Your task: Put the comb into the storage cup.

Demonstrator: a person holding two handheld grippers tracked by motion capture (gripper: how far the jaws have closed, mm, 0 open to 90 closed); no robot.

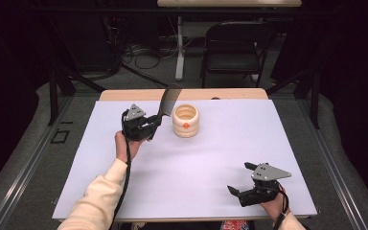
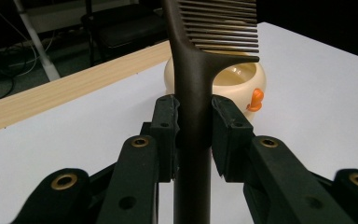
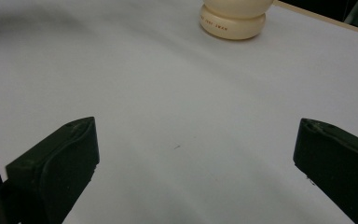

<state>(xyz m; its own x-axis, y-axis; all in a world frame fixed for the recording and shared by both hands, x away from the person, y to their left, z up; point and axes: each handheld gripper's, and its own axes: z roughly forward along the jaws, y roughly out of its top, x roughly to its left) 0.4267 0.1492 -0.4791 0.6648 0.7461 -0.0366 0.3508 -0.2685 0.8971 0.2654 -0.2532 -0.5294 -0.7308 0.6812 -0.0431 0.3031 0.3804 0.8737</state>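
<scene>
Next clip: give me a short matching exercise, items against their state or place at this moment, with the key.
Items
1. comb
2. cream cup
3. left gripper
4. right gripper

States
A. open, nothing between its jaws
B. standing on the white table, orange knob on its side
C. shut on a dark handle
D. held teeth-up, beside the cup

Pairs: 1-D, 2-B, 3-C, 4-A

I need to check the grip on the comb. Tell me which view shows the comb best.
The left gripper view: the comb stands close up, its handle clamped between the left gripper jaws, teeth sharp. The high view shows the comb small, beside the cup. The right gripper view shows the cup's base and the right gripper, open.
</scene>
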